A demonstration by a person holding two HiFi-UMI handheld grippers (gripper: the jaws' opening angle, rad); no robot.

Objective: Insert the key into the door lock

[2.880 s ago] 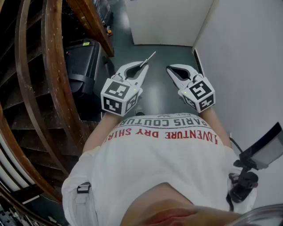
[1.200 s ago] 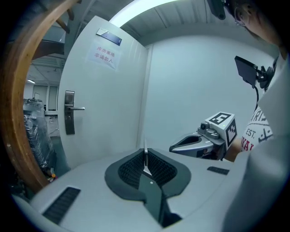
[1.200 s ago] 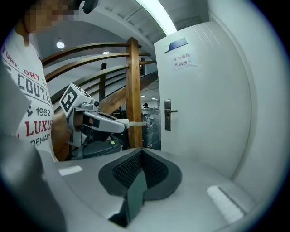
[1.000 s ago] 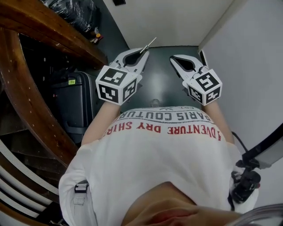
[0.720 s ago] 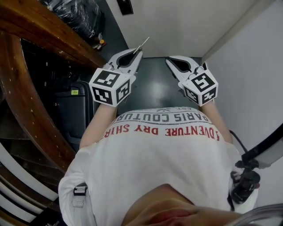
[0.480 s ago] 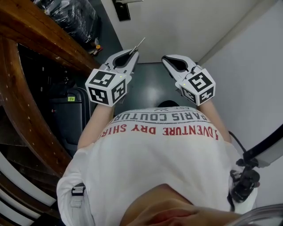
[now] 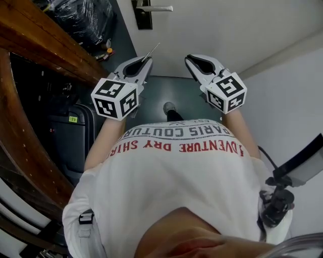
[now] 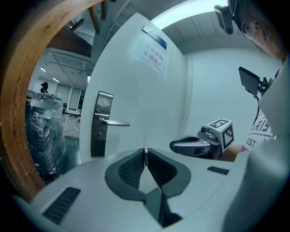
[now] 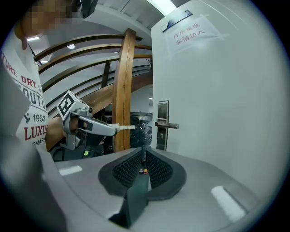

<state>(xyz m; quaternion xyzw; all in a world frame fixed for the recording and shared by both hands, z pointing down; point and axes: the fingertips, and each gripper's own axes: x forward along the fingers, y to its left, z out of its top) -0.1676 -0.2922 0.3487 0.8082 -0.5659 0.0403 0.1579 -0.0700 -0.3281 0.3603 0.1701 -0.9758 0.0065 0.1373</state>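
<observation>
So the left hand-held gripper [image 7: 145,60] is clamped on the key [image 7: 151,51], its thin blade poking out toward the white door [image 7: 212,25], still apart from the lock plate [image 7: 143,15] by the handle [image 7: 157,8]; the right hand-held gripper [image 7: 190,59] is closed with nothing in it

A dark floor [image 7: 166,90] is running between white walls [image 7: 287,85]; a curved wooden stair rail [image 7: 40,40] is sweeping past a black suitcase [image 7: 70,136]; a ceiling light [image 8: 181,13] is glowing overhead.
</observation>
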